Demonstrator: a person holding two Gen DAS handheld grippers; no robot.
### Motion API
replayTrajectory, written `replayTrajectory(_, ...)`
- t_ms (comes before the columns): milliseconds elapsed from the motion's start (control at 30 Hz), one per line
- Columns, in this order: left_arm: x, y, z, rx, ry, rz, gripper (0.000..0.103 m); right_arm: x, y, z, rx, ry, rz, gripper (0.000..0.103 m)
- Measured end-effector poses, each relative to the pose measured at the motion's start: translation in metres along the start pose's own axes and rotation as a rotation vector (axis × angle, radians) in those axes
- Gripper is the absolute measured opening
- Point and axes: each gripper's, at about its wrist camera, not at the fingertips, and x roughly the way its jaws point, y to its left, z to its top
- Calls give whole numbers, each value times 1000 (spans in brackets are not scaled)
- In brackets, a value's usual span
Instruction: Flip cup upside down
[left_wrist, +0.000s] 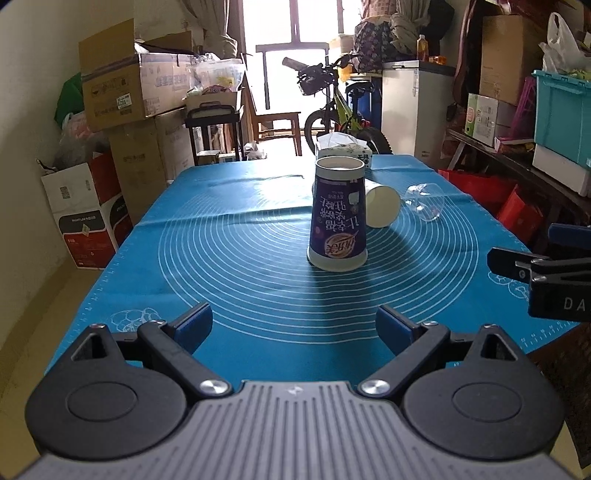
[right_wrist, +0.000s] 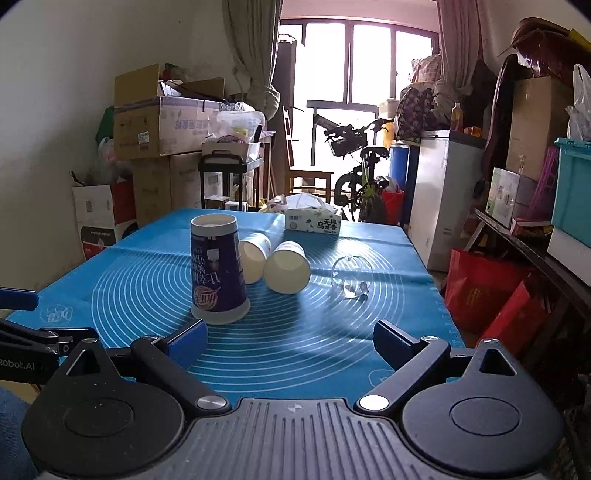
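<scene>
Right wrist: 1 purple cup (right_wrist: 218, 271) inverted, 2 paper cups (right_wrist: 286, 266) sideways, prob. 1 glass (right_wrist: 349, 275).

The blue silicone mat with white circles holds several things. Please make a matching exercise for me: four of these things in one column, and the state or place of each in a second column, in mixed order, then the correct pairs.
Column one:
1. purple printed paper cup
2. plain white paper cup
3. clear wine glass
4. white and green tissue box

Column two:
A. lying on its side, transparent
B. standing with its wide mouth down on the mat
C. at the far end of the mat
D. lying on its side, open mouth toward the camera

Pairs: 1-B, 2-D, 3-A, 4-C
</scene>
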Motion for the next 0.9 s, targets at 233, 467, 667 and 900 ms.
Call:
replayTrajectory(233,-1,0,-1,3,-3,-2,94,1,0,-1,6,13,14,98)
replayTrajectory(467,-1,-1,-2,5,2,-3,94,1,-1,-1,8,13,15,98)
replayTrajectory(667,1,-2,-2,4,2,-1,94,1,-1,-2,9,12,15,98)
replayTrajectory(900,1,-1,-2,5,2,-3,94,0,-2,-3,14,13,14,98)
